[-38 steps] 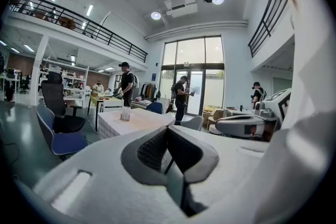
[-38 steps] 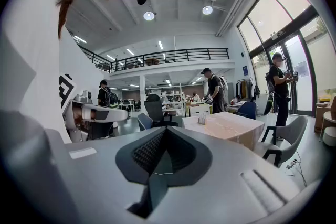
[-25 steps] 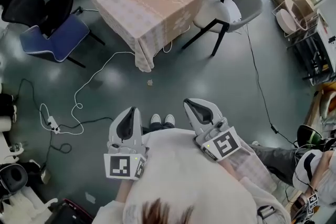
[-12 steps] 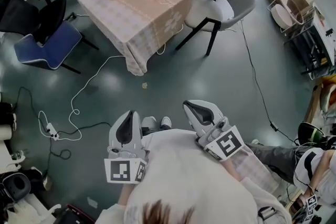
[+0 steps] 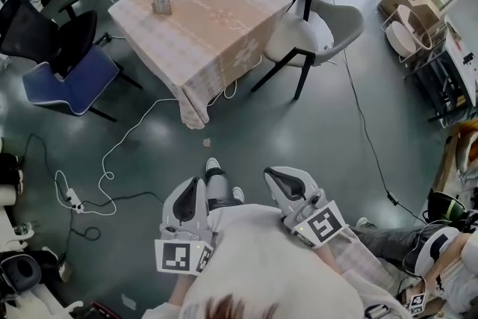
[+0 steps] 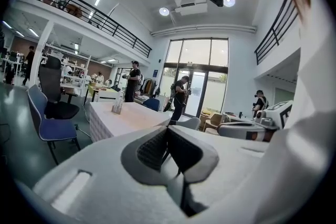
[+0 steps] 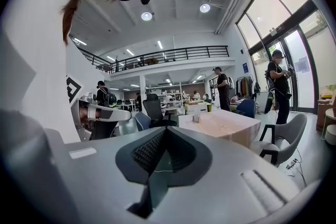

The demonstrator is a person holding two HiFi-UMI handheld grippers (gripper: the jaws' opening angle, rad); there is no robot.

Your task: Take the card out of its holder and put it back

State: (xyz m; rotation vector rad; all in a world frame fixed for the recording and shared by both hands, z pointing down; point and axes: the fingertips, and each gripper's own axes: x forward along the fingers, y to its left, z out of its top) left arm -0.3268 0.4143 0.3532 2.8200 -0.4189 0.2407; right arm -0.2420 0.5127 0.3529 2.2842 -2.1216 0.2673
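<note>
Your left gripper [image 5: 193, 184] and right gripper [image 5: 273, 175] sit close against your body, fingers closed with nothing between them. The card holder [image 5: 160, 2] stands well apart from you, near the left corner of the cloth-covered surface [image 5: 224, 19]. The card itself is too small to make out.

Person wore a white top [image 5: 261, 265] and white shoes [image 5: 213, 164], left gripper [image 5: 193, 187] and right gripper [image 5: 278, 177] were pale grey shells with dark ribbed pads [image 6: 152, 148], each bore a cube [image 5: 179, 256] of black-and-white square markers.
</note>
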